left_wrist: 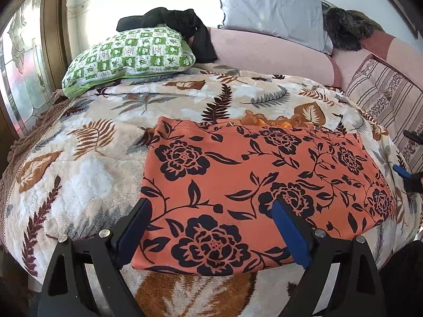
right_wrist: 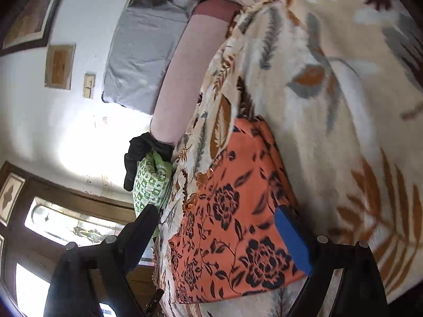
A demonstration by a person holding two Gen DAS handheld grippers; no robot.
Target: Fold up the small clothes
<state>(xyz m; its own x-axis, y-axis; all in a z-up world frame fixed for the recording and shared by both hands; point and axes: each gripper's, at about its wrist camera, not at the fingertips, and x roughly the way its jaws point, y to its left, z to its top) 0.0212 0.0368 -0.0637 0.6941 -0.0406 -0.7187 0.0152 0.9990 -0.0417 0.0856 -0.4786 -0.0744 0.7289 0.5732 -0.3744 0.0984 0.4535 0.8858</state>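
While both grippers gape, orange garment [left_wrist: 253, 185] (folded) lies flat.

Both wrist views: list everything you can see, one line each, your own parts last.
floral garment: one, orange with dark flowers, flat on the blanket.
leaf-print blanket: one, cream and brown, covering the bed.
checked pillow: one, green and white, far left.
black cloth: one, on the checked pillow.
grey pillow: one, against the wall.
pink bolster: one, behind the blanket.
left claw: open, over the garment's near edge.
right claw: open, at the garment's side.
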